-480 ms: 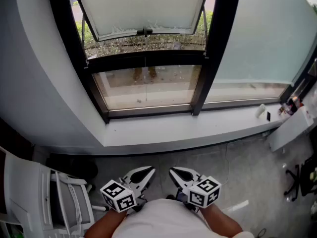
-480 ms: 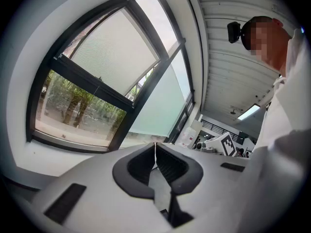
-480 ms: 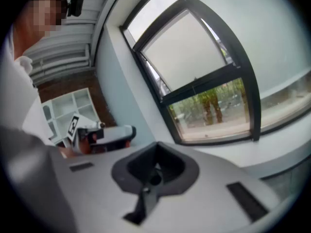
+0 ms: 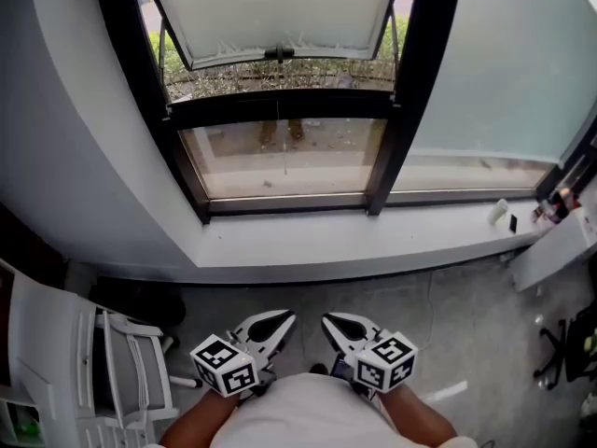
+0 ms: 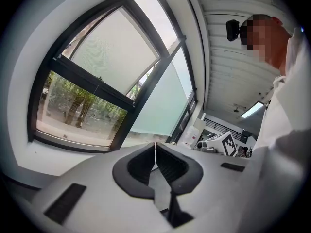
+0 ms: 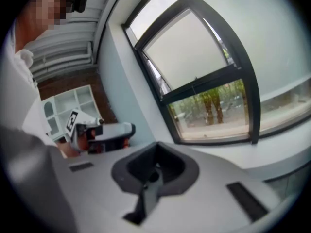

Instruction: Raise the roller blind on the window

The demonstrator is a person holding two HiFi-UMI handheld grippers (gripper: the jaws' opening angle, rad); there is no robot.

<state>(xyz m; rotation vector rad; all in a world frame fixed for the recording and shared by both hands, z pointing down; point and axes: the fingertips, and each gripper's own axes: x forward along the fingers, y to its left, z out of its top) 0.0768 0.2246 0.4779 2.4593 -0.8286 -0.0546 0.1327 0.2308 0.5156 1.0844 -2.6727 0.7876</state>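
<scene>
White roller blind [image 4: 270,7] hangs part-lowered, its bottom bar [image 4: 280,56] crosswise, well ahead of and above me. My left tongs [image 4: 270,325] and right tongs [image 4: 340,327], both closed and empty, sit about equally far from it.

Roller blind [image 4: 270,7] off-white, window frame [image 4: 422,82] blk, sill [image 4: 354,243] white. Left gripper [image 4: 278,323], right gripper [image 4: 333,324]: white w/ blk pads [image 5: 140,168], blk-&-wht marker cubes [image 4: 224,366]. Floor [image 4: 466,325] grey.
</scene>
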